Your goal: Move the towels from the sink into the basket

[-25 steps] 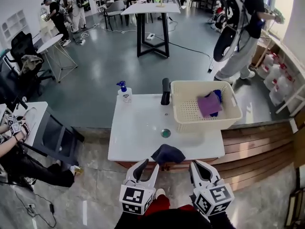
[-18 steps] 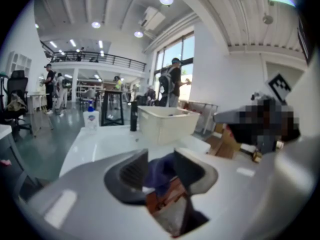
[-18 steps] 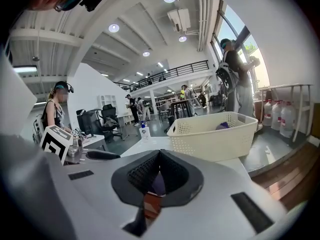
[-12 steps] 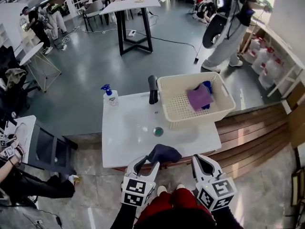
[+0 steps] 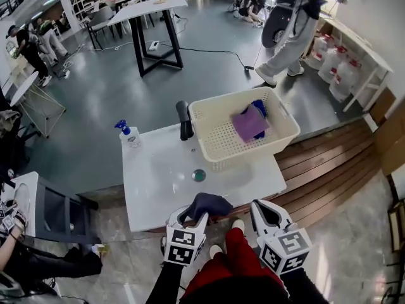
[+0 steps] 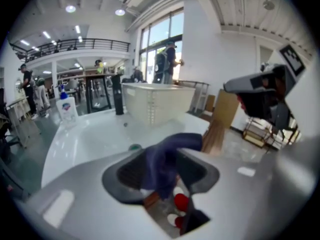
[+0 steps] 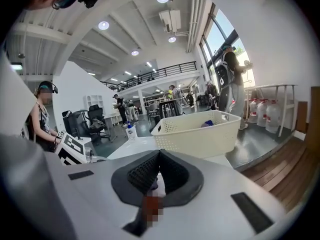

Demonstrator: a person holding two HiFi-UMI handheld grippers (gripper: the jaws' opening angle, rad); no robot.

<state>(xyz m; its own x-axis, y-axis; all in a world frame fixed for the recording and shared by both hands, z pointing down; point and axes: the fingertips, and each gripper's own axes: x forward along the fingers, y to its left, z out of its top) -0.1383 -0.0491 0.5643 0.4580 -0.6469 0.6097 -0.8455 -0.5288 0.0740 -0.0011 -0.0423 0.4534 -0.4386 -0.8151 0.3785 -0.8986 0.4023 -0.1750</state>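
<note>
A dark navy towel [image 5: 207,204] lies bunched on the front rim of the white sink [image 5: 158,182]. My left gripper [image 5: 189,217] reaches it from below. In the left gripper view the towel [image 6: 167,151] hangs in the gap of my left gripper [image 6: 167,159], whose jaws are opening and do not press on it. My right gripper [image 5: 269,211] hovers to the right of the towel, and its pads [image 7: 145,171] meet, empty. The cream basket [image 5: 278,122] stands at the sink's back right and holds a purple towel [image 5: 248,124] and a blue one [image 5: 259,108].
A round drain [image 5: 199,175] sits mid-sink, with a black faucet [image 5: 184,120] and a soap bottle [image 5: 128,133] at the back. A wooden platform [image 5: 329,163] runs to the right. A person [image 5: 291,24] walks behind the basket. A black-legged table [image 5: 149,24] stands farther back.
The sink and basket have drifted left and up in the head view. The left gripper's jaws have spread, and the navy towel now sits between its fingers.
</note>
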